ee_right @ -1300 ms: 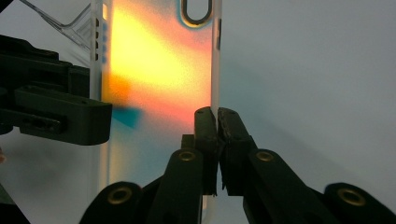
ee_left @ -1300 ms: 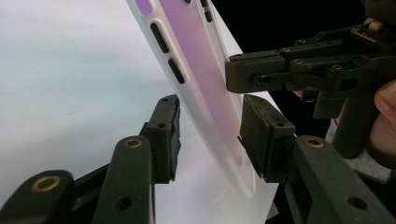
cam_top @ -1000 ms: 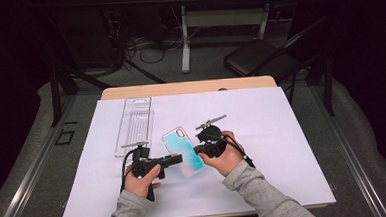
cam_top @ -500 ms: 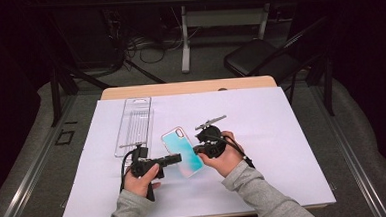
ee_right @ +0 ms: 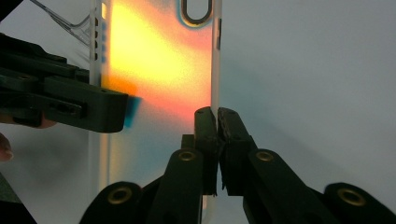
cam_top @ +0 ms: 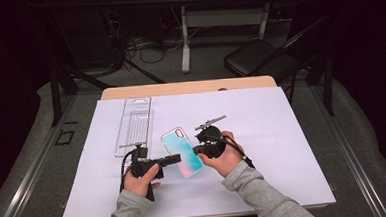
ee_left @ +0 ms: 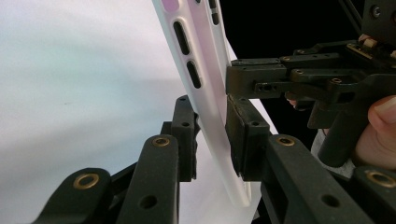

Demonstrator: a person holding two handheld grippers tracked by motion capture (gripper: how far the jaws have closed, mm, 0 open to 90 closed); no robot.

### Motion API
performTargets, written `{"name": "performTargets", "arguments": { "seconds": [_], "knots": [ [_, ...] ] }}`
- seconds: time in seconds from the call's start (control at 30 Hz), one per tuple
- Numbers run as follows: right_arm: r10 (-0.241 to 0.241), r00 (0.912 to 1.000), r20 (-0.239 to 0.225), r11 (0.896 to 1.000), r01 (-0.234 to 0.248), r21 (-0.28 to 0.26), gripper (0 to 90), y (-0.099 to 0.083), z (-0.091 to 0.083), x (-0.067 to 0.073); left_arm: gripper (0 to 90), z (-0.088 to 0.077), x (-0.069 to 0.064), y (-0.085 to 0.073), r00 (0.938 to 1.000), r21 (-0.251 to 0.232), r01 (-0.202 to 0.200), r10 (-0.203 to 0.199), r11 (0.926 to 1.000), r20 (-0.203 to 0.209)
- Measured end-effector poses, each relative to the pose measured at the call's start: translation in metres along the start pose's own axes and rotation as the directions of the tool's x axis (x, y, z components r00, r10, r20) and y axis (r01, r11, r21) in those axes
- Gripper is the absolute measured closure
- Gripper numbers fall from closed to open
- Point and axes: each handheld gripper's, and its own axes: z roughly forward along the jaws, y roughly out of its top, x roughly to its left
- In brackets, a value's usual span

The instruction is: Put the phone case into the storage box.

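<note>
Phone case pinched from both sides, just above the white surface.

Right tongs pressed together on one long rim of the case (seen edge-on in the right gripper view, jaws nearly meeting on the thin wall). Left tongs just been closing on the opposite rim, the case wall standing between the pads, touching the right-hand one; a sliver of gap perhaps left at the other (hard to tell). Step in hand, judging by this: securing a two-sided hold on the case, tilted up off the sheet near its front middle. Clear tray lying apart, up and to the left. Next, probably: finish the left pinch, then flex or carry the case with both grips steady, avoiding a twist that could pop the thin rim free.
</note>
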Motion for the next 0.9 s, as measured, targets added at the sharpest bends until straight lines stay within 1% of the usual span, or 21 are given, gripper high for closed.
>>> {"name": "performTargets", "arguments": {
  "seconds": [0.07, 0.4, 0.53, 0.63, 0.9],
  "knots": [
    [0.001, 1.0000, -0.001, 1.000, -0.001, -0.001, 87.3, 0.0000, -0.0001, 0.0001, 74.2, 0.0004, -0.0001, -0.0003, 0.9999, -0.005, 0.017, -0.017, 0.9998, 0.005],
    [0.001, 1.0000, -0.003, 1.000, -0.001, -0.002, 87.3, 0.0000, -0.0003, 0.0001, 75.3, -0.0003, 0.0001, -0.0002, 0.9997, -0.005, 0.020, -0.020, 0.9998, 0.014],
    [0.001, 1.0000, -0.005, 1.000, -0.001, -0.001, 87.4, 0.0001, -0.0003, 0.0000, 75.7, -0.0008, 0.0003, -0.0002, 0.9994, -0.010, 0.022, -0.021, 0.9997, 0.025],
    [0.001, 1.0000, -0.006, 1.000, -0.001, -0.002, 87.4, 0.0002, -0.0004, 0.0000, 75.9, -0.0013, 0.0004, -0.0002, 0.9995, -0.009, 0.022, -0.022, 0.9997, 0.025],
    [-0.007, 1.0000, -0.006, 1.000, 0.007, -0.009, 87.4, 0.0001, -0.0011, 0.0005, 76.7, -0.0018, 0.0013, -0.0008, 0.9982, -0.021, 0.045, -0.044, 0.9988, 0.040]
  ]
}}
